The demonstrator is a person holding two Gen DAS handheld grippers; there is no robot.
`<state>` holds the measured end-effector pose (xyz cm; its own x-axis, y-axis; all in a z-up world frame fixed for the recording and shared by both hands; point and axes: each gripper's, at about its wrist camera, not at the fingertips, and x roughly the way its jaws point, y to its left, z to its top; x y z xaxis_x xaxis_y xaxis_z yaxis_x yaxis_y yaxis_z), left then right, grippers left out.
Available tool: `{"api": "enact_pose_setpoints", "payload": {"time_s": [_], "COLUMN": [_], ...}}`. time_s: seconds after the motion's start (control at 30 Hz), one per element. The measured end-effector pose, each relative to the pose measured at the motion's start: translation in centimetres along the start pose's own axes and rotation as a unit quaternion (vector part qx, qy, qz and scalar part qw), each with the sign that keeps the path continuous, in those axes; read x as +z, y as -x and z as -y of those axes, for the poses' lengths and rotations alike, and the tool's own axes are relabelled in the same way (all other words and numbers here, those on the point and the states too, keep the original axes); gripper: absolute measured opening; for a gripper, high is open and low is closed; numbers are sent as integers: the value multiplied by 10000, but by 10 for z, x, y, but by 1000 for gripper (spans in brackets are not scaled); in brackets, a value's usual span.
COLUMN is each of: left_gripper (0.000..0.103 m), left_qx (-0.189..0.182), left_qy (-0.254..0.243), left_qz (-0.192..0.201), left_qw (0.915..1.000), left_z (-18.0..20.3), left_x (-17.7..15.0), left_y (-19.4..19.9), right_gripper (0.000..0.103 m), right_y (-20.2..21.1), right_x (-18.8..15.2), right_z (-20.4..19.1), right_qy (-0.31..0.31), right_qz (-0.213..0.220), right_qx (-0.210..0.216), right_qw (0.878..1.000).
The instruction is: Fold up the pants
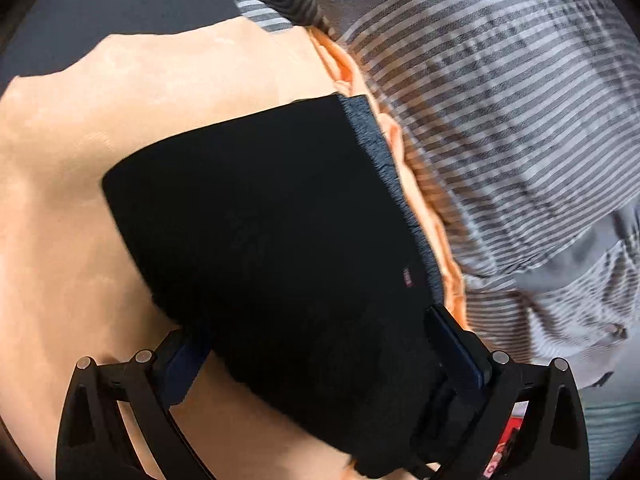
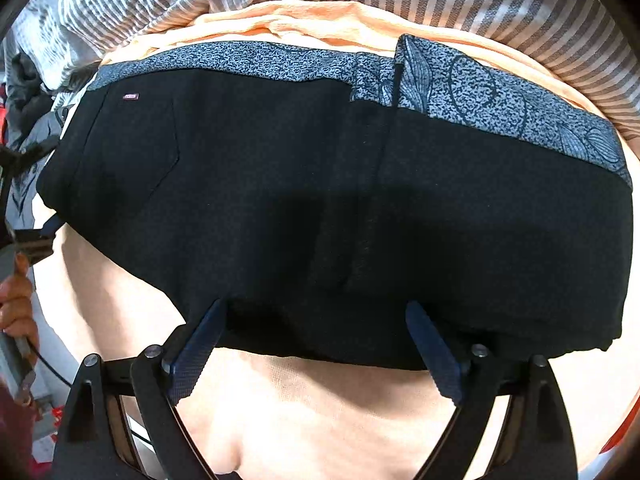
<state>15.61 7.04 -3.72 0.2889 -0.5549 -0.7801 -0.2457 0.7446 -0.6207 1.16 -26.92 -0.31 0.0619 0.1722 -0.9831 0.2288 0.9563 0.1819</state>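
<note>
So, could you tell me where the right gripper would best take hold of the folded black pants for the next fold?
Probably the near folded edge of the black pants, approached from above. That edge lies flat on the peach cloth, and the open right gripper already straddles it. The patterned grey waistband lies on the far side, so lifting the near edge should carry it toward the waistband.

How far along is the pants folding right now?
The black pants already lie folded into a compact bundle on the peach cloth, patterned grey waistband on top. The right gripper is open at the near edge, gripping nothing. The left gripper straddles one end, also open. What's left looks like tidying or one last fold.
</note>
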Motion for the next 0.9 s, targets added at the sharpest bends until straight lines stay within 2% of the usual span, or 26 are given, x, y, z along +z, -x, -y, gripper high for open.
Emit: {"api": "enact_pose_setpoints", "payload": {"time_s": [0.17, 0.37, 0.4, 0.43, 0.47, 0.5, 0.53, 0.57, 0.6, 0.63, 0.7, 0.83, 0.9], "left_gripper": [101, 100, 85, 77, 53, 40, 38, 31, 29, 28, 27, 26, 26], "left_qx": [-101, 479, 710, 941, 1223, 1385, 1366, 1385, 1505, 1690, 2014, 2567, 2778], "left_qy": [-64, -196, -185, -211, -284, -326, -351, -426, -648, -951, -1460, -2432, -2910], "left_qz": [3, 4, 66, 97, 131, 150, 152, 174, 202, 268, 431, 799, 911], "left_qw": [9999, 9987, 9973, 9953, 9920, 9897, 9899, 9893, 9863, 9806, 9676, 9320, 9109], "left_z": [1, 14, 17, 19, 20, 20, 21, 23, 31, 42, 60, 94, 108], "left_x": [1, 0, -1, -1, -2, -2, -3, -3, -5, -9, -18, -42, -53], "left_y": [-6, -12, -11, -10, -8, -7, -4, -1, 0, 2, 4, 7, 6], "right_gripper": [94, 94, 94, 94, 93, 90, 82, 77, 65, 57, 56, 57, 59], "right_y": [0, -4, -3, -3, -2, 1, 2, 5, 8, 12, 23, 55, 76], "right_x": [1, -4, -5, -5, -5, -2, 0, 0, 1, 2, 7, 27, 45], "right_z": [0, -6, -6, -5, -4, 0, -1, 1, 4, 6, 11, 5, -7], "right_qy": [37, 126, 126, 112, 88, 55, 23, -14, -78, -149, -293, -291, -148], "right_qz": [3, 32, 32, 32, 35, 42, 45, 42, 34, 25, 64, 262, 391], "right_qx": [5, -7, 10, 33, 63, 70, 60, 62, 130, 245, 434, 714, 945], "right_qw": [10000, 9999, 9999, 9999, 9999, 10000, 10000, 10000, 9999, 9996, 9986, 9967, 9947]}}
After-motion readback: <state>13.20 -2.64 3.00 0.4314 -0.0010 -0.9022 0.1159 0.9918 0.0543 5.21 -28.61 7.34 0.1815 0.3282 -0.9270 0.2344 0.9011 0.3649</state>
